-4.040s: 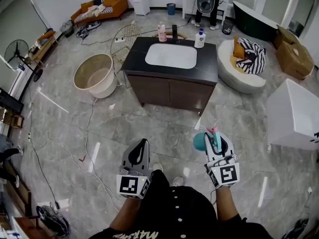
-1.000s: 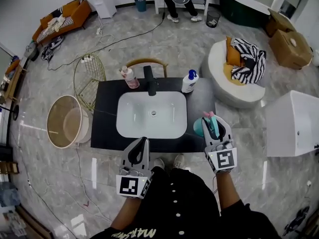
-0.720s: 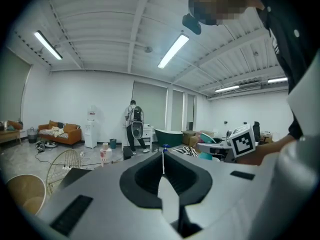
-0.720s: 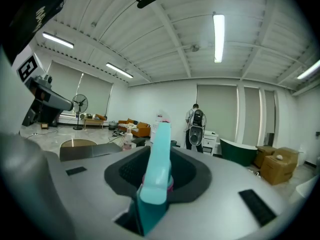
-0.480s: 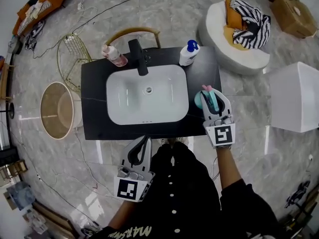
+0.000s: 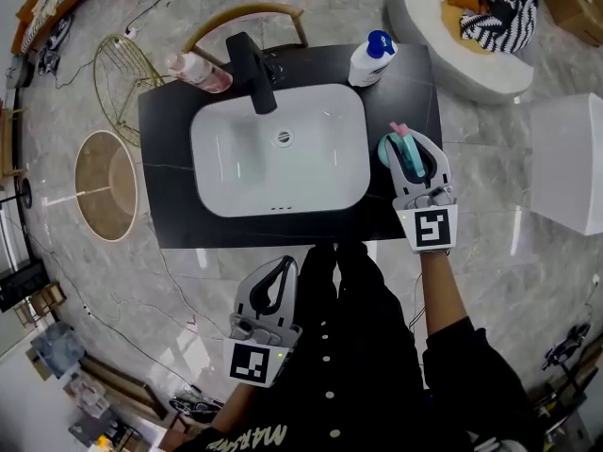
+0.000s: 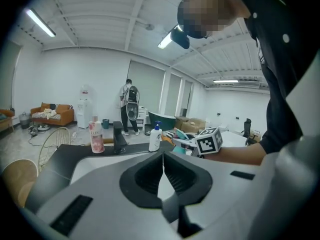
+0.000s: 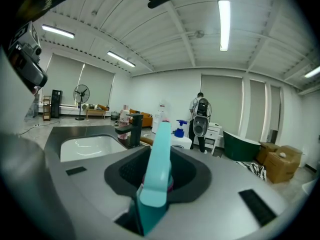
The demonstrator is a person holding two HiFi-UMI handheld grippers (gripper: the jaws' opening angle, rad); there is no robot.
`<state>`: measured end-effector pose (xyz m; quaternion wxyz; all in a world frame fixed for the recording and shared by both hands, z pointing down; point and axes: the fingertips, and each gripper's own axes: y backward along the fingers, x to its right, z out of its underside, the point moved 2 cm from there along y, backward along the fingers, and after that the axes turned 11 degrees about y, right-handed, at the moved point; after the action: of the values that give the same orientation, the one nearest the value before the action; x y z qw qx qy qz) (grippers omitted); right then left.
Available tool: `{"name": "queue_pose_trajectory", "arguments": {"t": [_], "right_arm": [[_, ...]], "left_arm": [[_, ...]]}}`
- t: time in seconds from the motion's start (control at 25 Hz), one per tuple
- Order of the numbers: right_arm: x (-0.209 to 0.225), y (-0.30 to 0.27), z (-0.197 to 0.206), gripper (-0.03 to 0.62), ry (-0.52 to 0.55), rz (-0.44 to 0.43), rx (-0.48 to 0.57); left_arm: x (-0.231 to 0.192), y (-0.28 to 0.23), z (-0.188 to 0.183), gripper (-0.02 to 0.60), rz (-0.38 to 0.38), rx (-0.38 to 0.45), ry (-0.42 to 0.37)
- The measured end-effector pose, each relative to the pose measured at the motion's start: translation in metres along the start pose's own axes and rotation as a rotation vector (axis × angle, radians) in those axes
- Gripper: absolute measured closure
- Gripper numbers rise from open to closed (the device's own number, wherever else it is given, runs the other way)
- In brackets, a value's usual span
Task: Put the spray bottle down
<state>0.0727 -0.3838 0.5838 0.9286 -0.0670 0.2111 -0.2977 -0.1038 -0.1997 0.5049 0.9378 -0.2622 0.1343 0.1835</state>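
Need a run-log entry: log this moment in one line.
right gripper: shut on bottle | bottle: over counter, right of sink | left gripper: shut, empty

Pale grey marble floor (image 6: 528,281), glossy under the lights. At centre, black vanity counter (image 6: 170,205) with white basin (image 6: 283,158) and black tap (image 6: 250,85); pink bottle (image 6: 198,72) left of the tap, white pump bottle (image 6: 370,59) to its right. Beside the counter, round beige tub (image 6: 105,185) and gold wire basket (image 6: 127,69). Further off, white round armchair (image 6: 438,59) heaped with striped cloth (image 6: 499,8). Around the edges, white walls (image 7: 75,74), orange sofa (image 7: 50,115), standing fan (image 8: 81,93), dark green bathtub (image 8: 242,145), cardboard boxes (image 8: 280,164). Overhead, ribbed white ceiling (image 8: 175,49) lit by tube lamps (image 8: 223,24).
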Motion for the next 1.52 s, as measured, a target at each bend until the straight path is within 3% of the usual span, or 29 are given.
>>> {"name": "queue_pose_trajectory", "arguments": {"t": [0.52, 0.6, 0.72, 1.0, 1.12, 1.2, 1.32, 1.52], "right_arm": [[0.001, -0.010, 0.013, 0.485, -0.055, 0.014, 0.020], [0.000, -0.010, 0.017, 0.429, -0.074, 0.008, 0.010], [0.003, -0.006, 0.017, 0.395, -0.094, 0.024, 0.014], [0.032, 0.025, -0.023, 0.367, -0.107, 0.089, 0.077], [0.046, 0.046, -0.064, 0.367, -0.111, 0.129, 0.125], [0.048, 0.059, -0.089, 0.397, -0.097, 0.143, 0.156], [0.044, 0.076, -0.117, 0.451, -0.074, 0.160, 0.168], [0.034, 0.100, -0.150, 0.557, -0.079, 0.127, 0.179]], "left_arm": [[-0.006, -0.006, 0.021, 0.565, -0.013, -0.051, 0.017], [-0.007, -0.005, 0.022, 0.566, -0.014, -0.050, 0.016], [-0.007, -0.004, 0.022, 0.566, -0.013, -0.041, 0.011], [-0.004, 0.003, 0.002, 0.566, -0.008, 0.024, -0.020], [-0.003, 0.007, -0.023, 0.566, 0.018, 0.149, -0.048], [-0.003, 0.010, -0.036, 0.566, 0.025, 0.194, -0.068], [-0.010, 0.016, -0.049, 0.566, -0.010, 0.186, -0.092], [-0.018, 0.018, -0.081, 0.566, -0.035, 0.261, -0.109]]}}
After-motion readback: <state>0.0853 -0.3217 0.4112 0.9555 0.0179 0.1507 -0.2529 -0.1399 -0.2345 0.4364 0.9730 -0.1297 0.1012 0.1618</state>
